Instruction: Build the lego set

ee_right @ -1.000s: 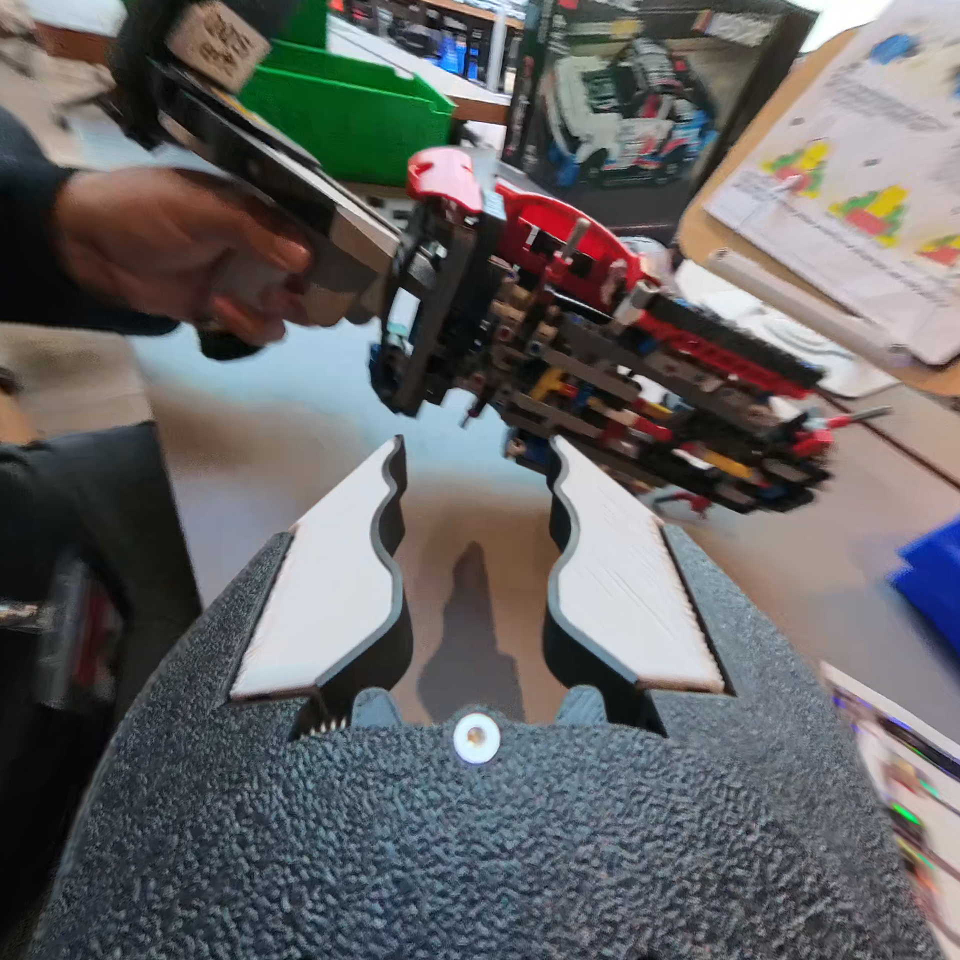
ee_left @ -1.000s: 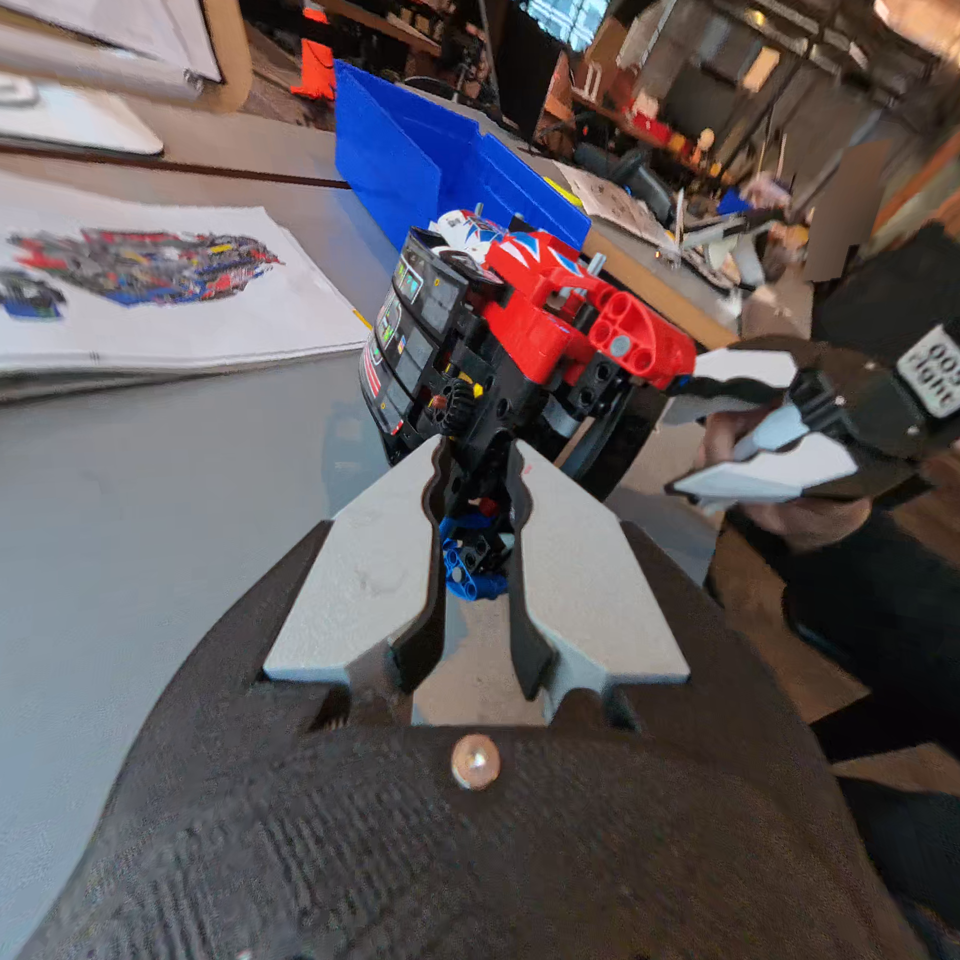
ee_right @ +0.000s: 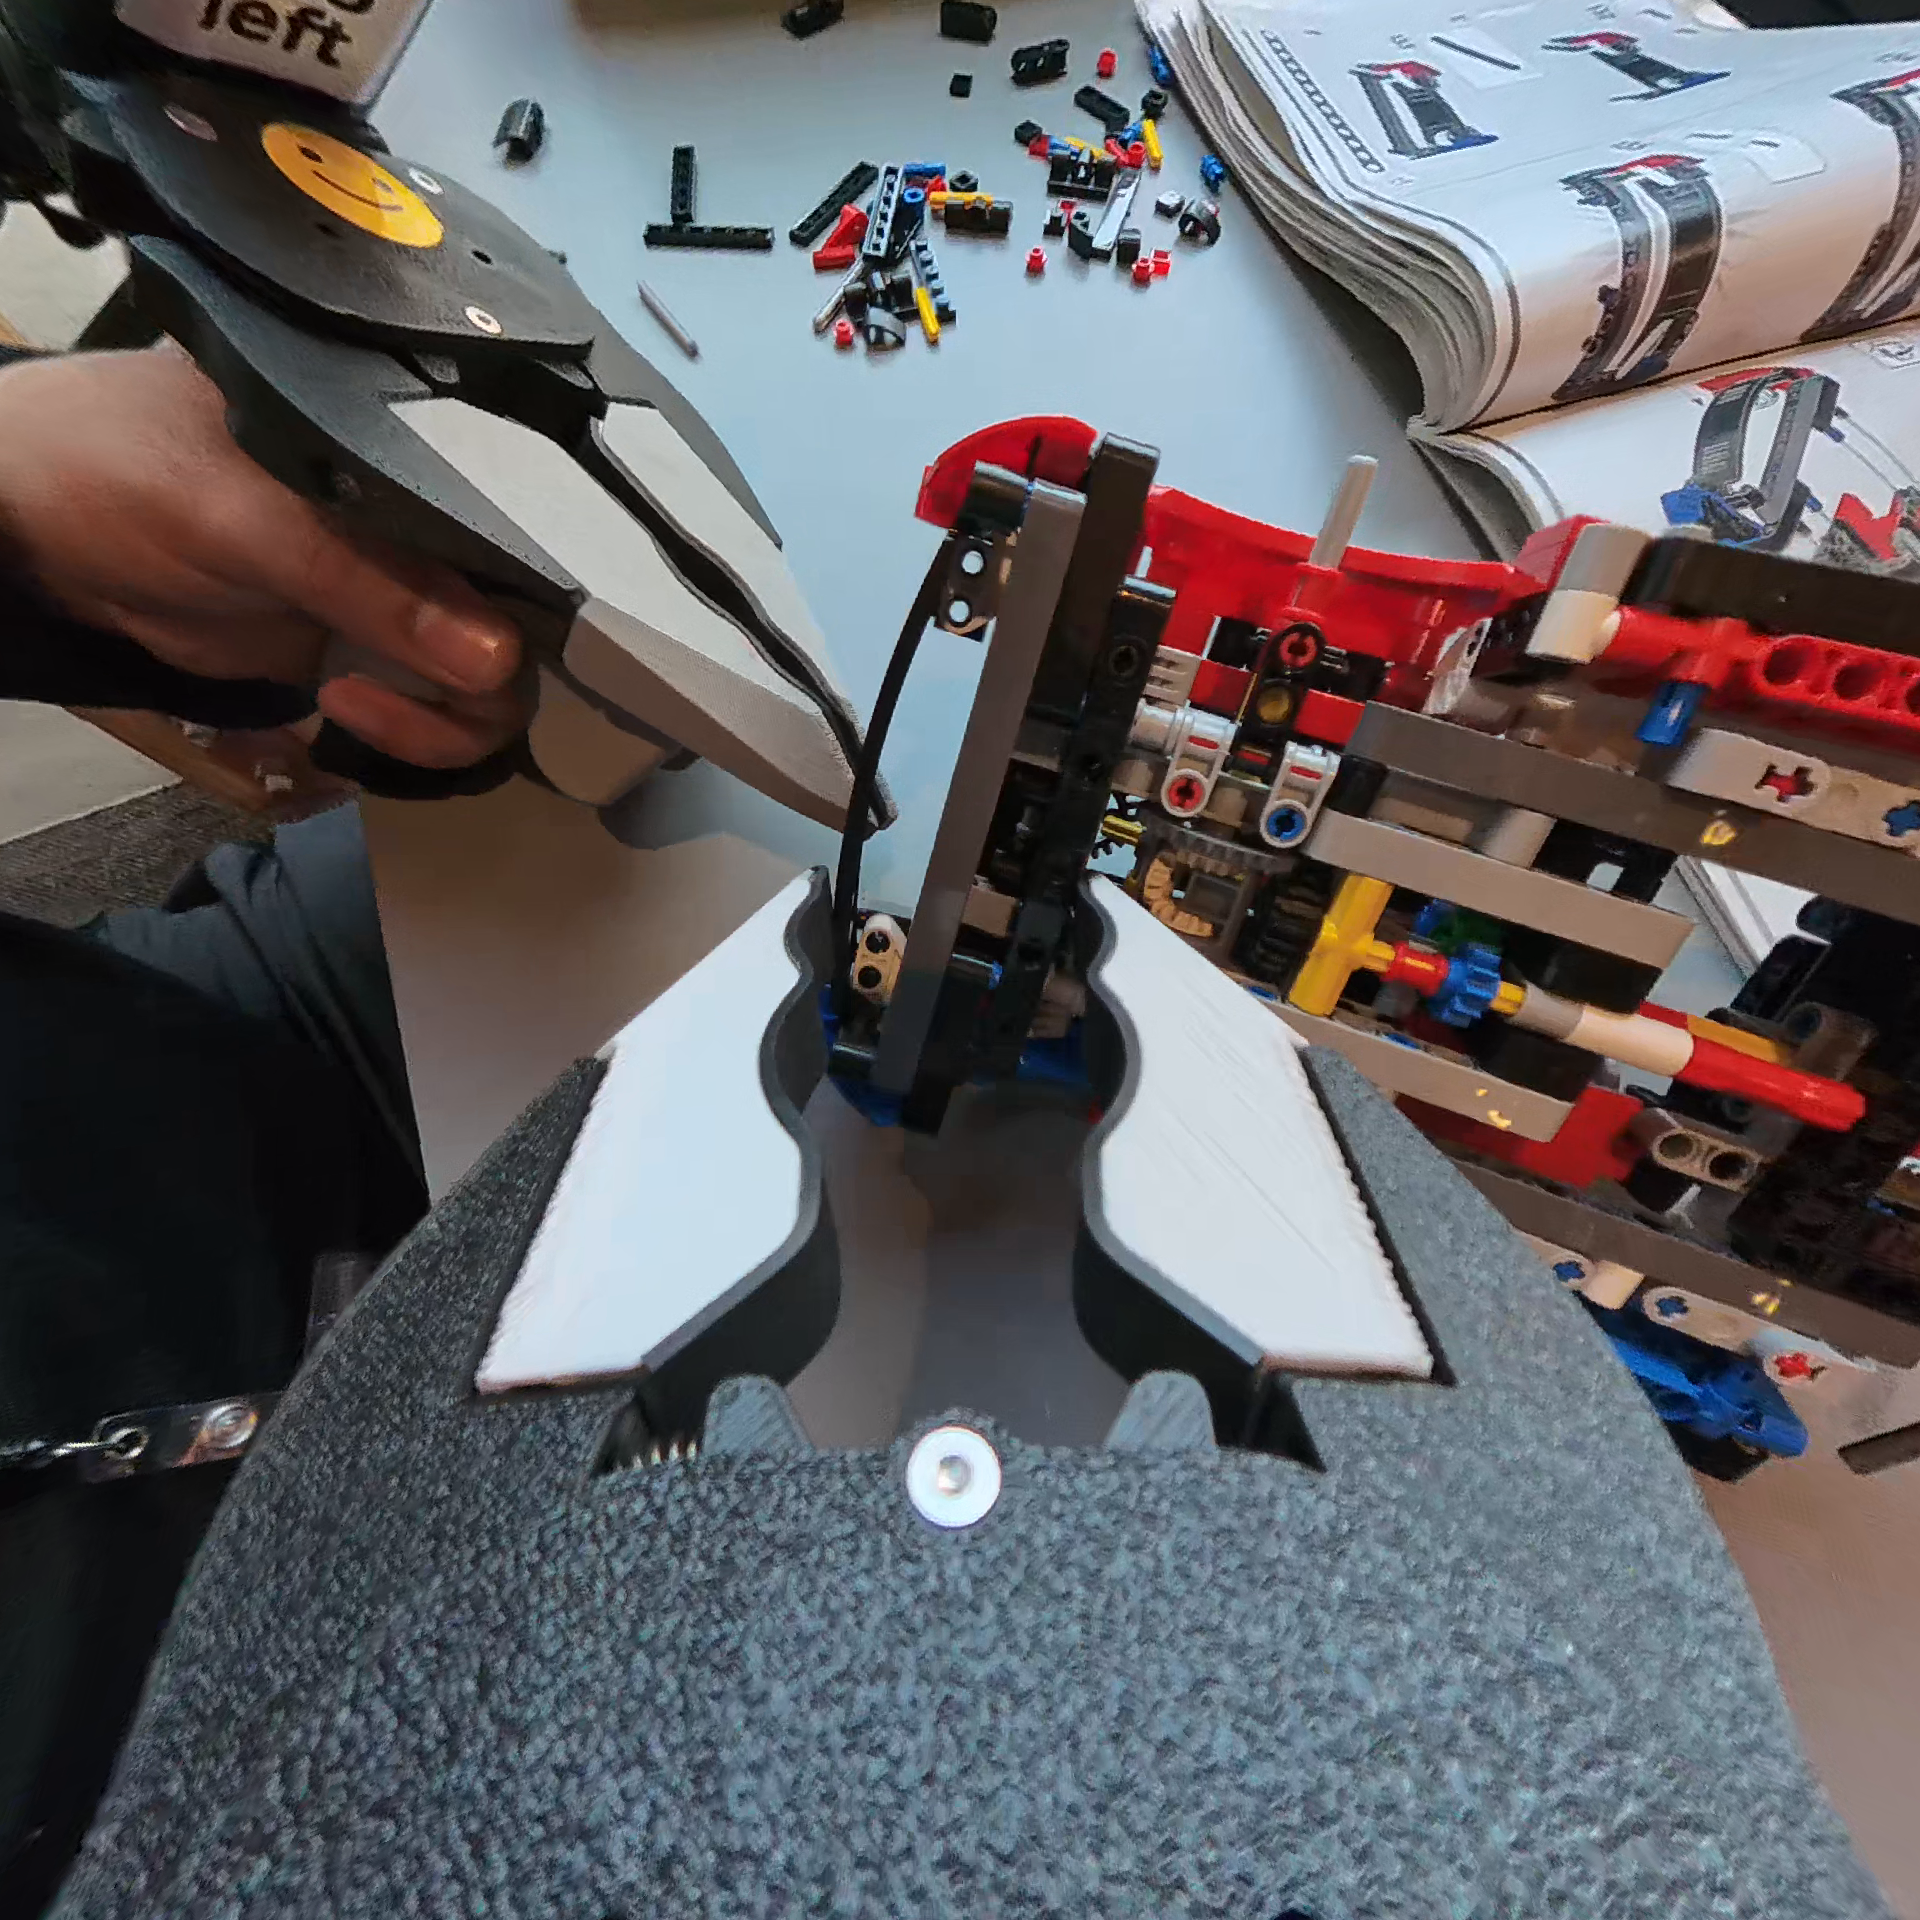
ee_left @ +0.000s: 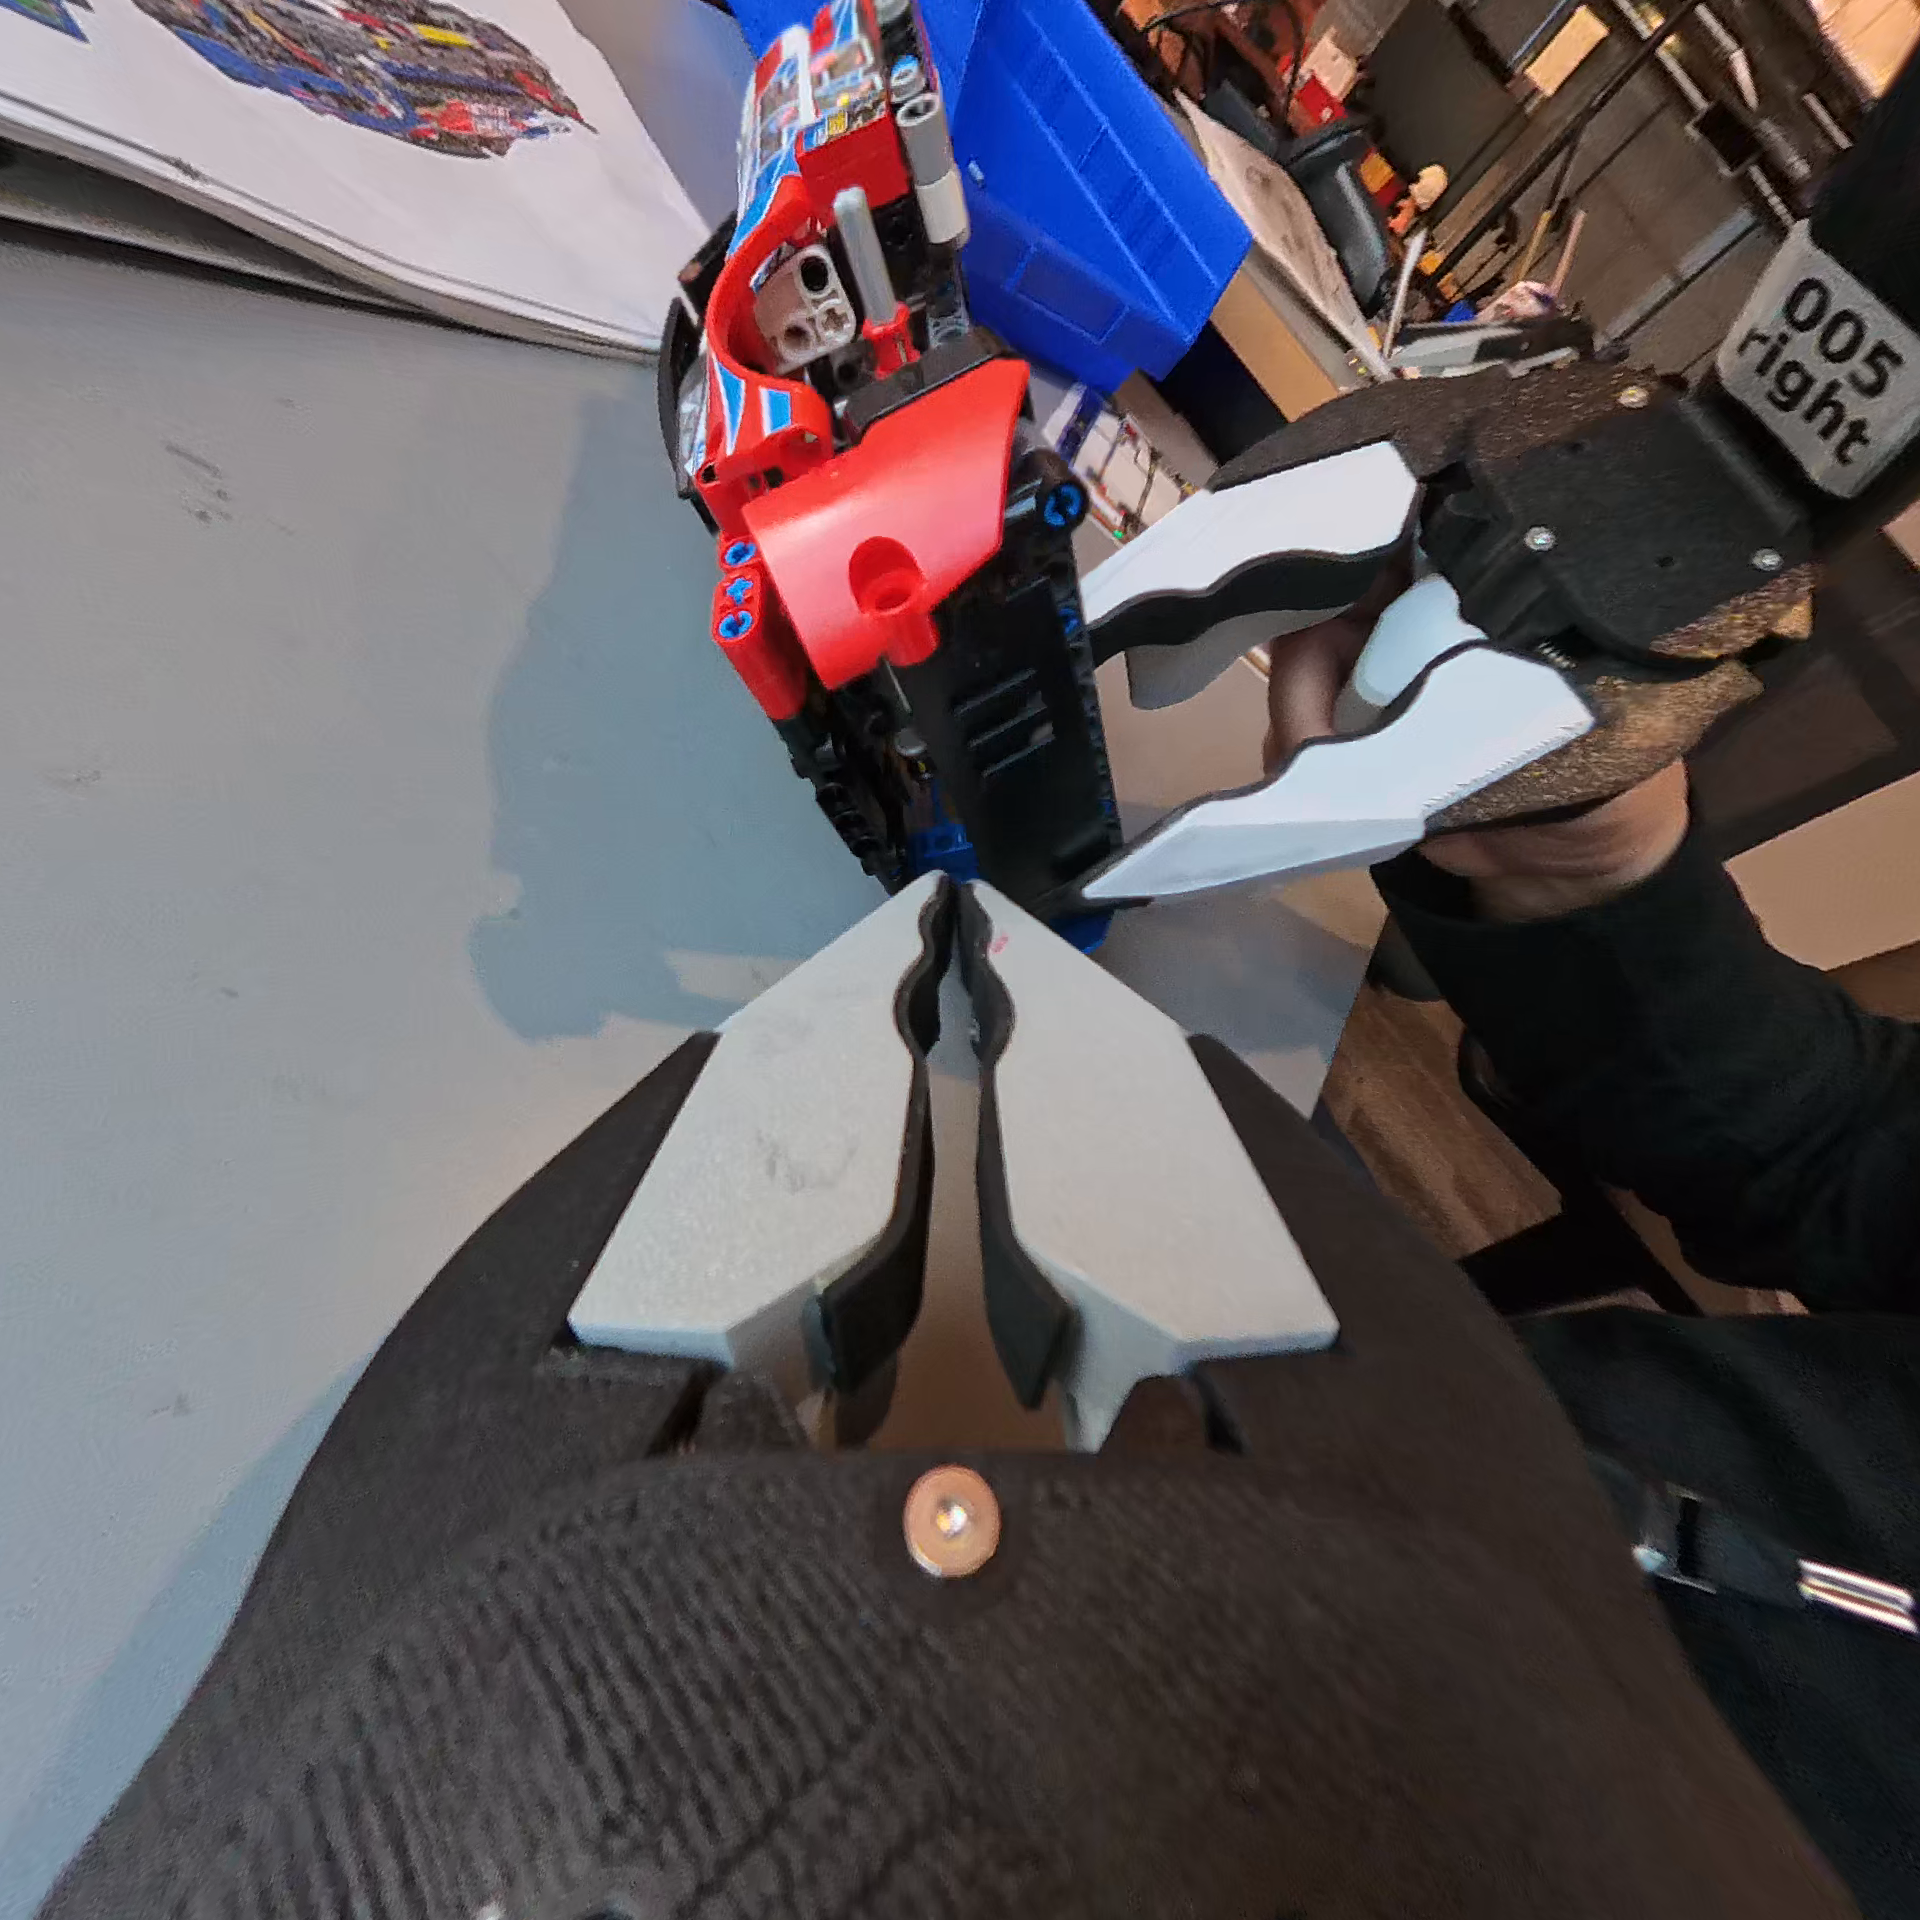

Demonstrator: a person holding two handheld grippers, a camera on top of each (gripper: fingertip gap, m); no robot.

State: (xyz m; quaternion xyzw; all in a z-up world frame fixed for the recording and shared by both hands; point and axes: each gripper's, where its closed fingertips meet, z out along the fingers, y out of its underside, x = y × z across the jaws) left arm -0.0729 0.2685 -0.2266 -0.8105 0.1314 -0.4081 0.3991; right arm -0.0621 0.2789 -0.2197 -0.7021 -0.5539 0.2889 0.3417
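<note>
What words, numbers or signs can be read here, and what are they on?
Writing not quoted; where it sits:
Grey tag on the right tool: printed, legible.
White tag on the left tool: cut off.
Yellow sticker there: a smiley face.
Booklet pages: too small.
Car stickers: too small.

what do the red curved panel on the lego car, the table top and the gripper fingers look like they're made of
Red curved panel: looks like hard moulded plastic, smooth and glossy, with sharp highlights.

Table top: a smooth, matte grey surface with faint scuffs, perhaps laminate; the core cannot be told.

Right gripper fingers: pale faces with fine layer lines, likely printed plastic, edged with dark wavy pads that look rubbery.
</note>
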